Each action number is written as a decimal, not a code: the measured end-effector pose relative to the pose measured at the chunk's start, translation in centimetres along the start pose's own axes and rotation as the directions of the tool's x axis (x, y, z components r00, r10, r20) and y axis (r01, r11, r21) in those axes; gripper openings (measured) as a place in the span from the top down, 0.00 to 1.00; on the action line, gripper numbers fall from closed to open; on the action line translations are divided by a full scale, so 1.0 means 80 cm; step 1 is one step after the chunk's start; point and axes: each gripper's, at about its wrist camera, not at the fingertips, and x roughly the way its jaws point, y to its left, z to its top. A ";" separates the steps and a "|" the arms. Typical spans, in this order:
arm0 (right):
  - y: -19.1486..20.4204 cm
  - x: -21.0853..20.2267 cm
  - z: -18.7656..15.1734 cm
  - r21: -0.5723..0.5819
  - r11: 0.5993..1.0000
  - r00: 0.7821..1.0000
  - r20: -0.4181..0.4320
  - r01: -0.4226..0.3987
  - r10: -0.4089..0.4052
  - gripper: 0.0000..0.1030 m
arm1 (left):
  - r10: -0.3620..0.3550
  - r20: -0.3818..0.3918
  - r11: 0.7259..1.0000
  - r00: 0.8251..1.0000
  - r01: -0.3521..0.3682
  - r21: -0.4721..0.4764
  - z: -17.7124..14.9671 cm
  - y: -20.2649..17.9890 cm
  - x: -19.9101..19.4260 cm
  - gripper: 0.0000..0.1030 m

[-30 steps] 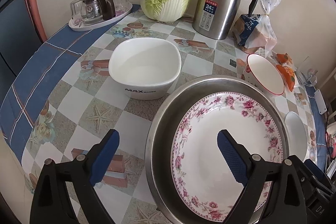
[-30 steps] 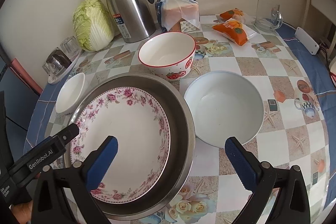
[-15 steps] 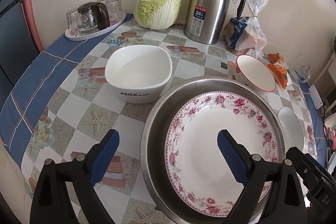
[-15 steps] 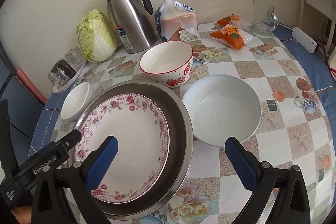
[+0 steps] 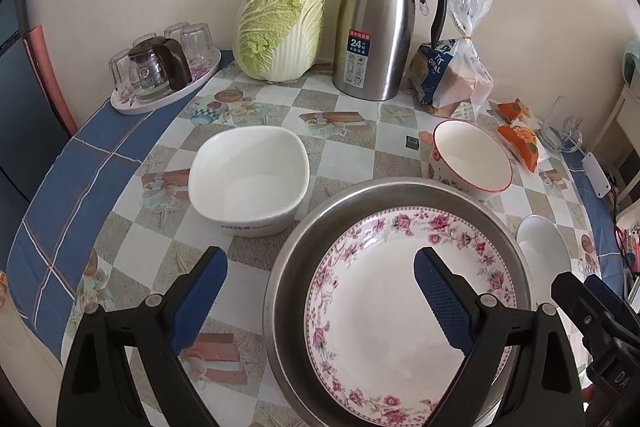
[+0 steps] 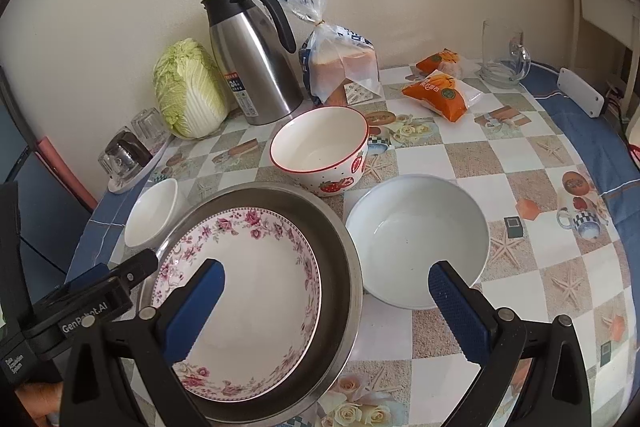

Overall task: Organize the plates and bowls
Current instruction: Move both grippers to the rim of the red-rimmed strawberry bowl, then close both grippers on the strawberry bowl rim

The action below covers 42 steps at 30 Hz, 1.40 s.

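Observation:
A floral plate (image 5: 392, 303) (image 6: 248, 291) lies inside a wide steel basin (image 5: 296, 267) (image 6: 340, 259). A white square bowl (image 5: 250, 181) (image 6: 150, 213) sits left of the basin. A red-rimmed strawberry bowl (image 5: 472, 159) (image 6: 320, 151) stands behind it. A plain white round bowl (image 6: 418, 239) (image 5: 542, 243) sits to its right. My left gripper (image 5: 316, 303) is open and empty, above the basin's left rim. My right gripper (image 6: 326, 307) is open and empty, spanning the basin's right rim and the round bowl's near edge.
At the back stand a cabbage (image 5: 280, 23), a steel thermos jug (image 5: 380, 23), a bagged bread loaf (image 5: 456, 75), a tray of glasses (image 5: 160, 71), orange snack packets (image 6: 440, 87) and a glass mug (image 6: 502, 55). The table edge curves near on both sides.
Both grippers have drawn back and risen, so the basin and bowls sit lower and farther in view. Both stay open. No dish has moved.

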 end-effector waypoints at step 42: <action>-0.022 0.088 0.164 -0.179 0.974 0.986 -0.061 0.140 -0.153 0.00 | -0.116 -0.146 0.984 0.983 0.134 0.118 0.157 -0.084 0.112 0.08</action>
